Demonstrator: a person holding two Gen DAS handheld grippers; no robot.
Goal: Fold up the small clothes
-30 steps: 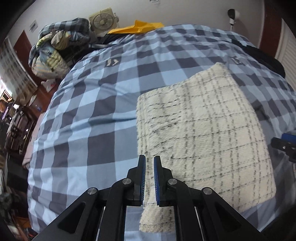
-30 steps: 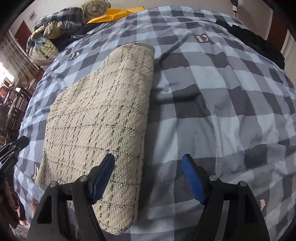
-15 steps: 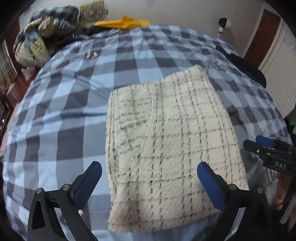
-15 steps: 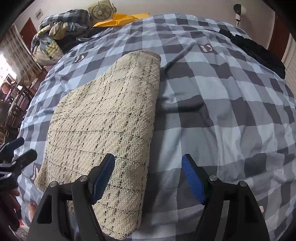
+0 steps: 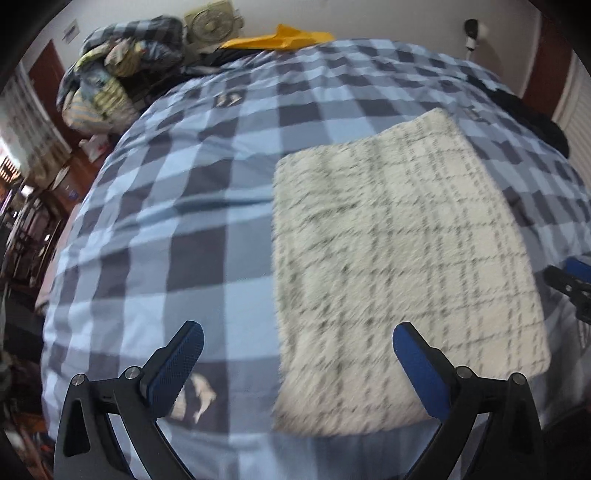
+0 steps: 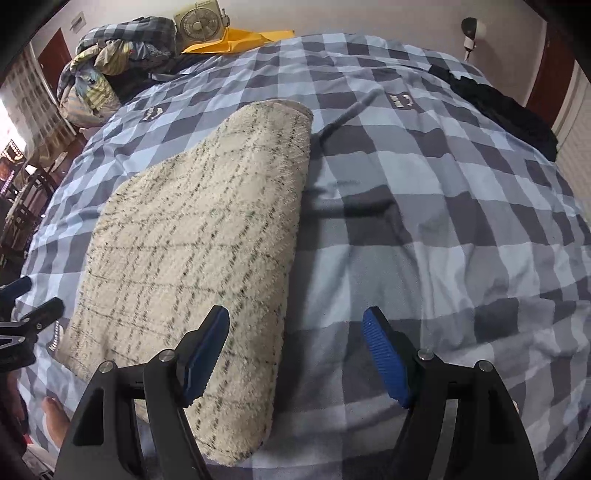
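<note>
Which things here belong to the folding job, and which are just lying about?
Job in hand:
- folded cream checked cloth
- left claw, open
- right claw, open

Lying about:
- blue checked bedspread
- bundle of bedding
- fan
- yellow item
- black garment

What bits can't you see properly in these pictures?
- Left wrist view: the cream checked fuzzy folded cloth is motion-blurred; its weave is unreadable.
- Right wrist view: the cloth's near corner is hidden behind the right gripper.
- Both views: the small white prints on the blue checked bedcover are too small to read.
</note>
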